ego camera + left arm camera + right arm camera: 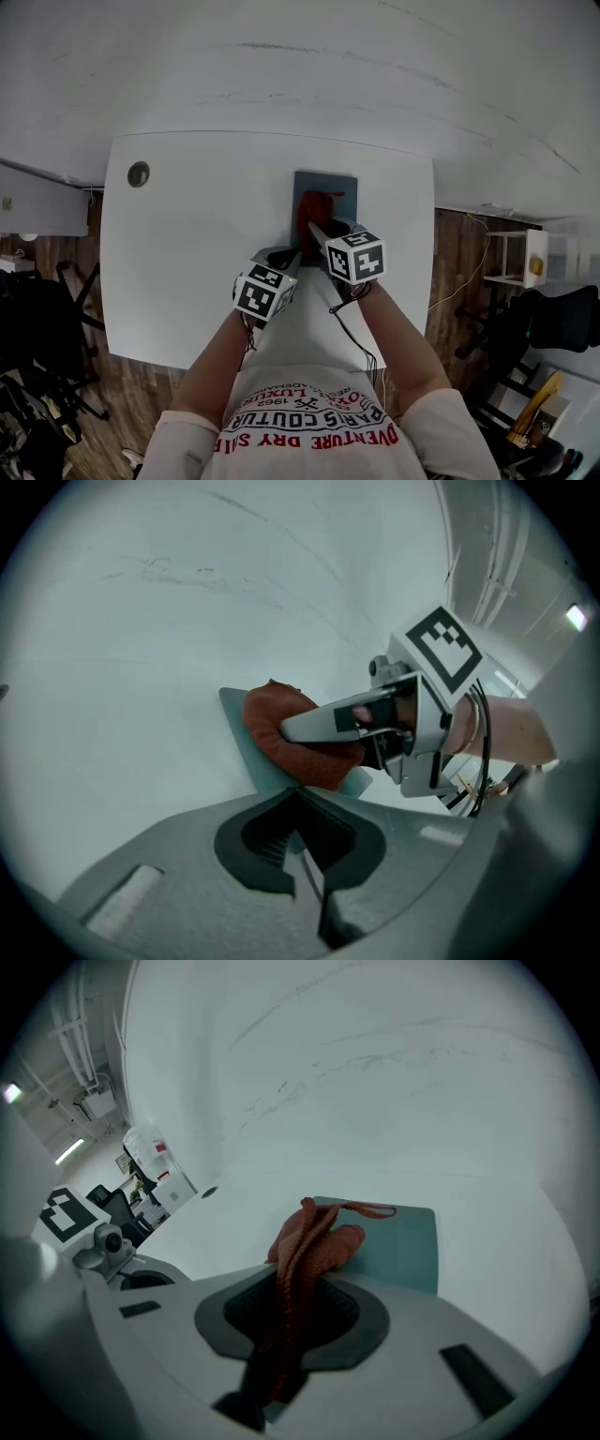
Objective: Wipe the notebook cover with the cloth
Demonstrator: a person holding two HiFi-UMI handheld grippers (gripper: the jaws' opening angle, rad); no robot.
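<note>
Right gripper (317, 230) clamping cloth (311, 208), cloth resting on near-left part of notebook (337, 190); notebook's long axis running straight ahead from jaws; left gripper (289, 255) idling, jaws together, empty, just beside notebook's near-left corner

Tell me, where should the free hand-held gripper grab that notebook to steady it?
Probably the left edge, sliding in low from the left: the notebook lies flat on the table, a bare strip shows there beside the cloth, and the left hand-held gripper is nearest.
</note>
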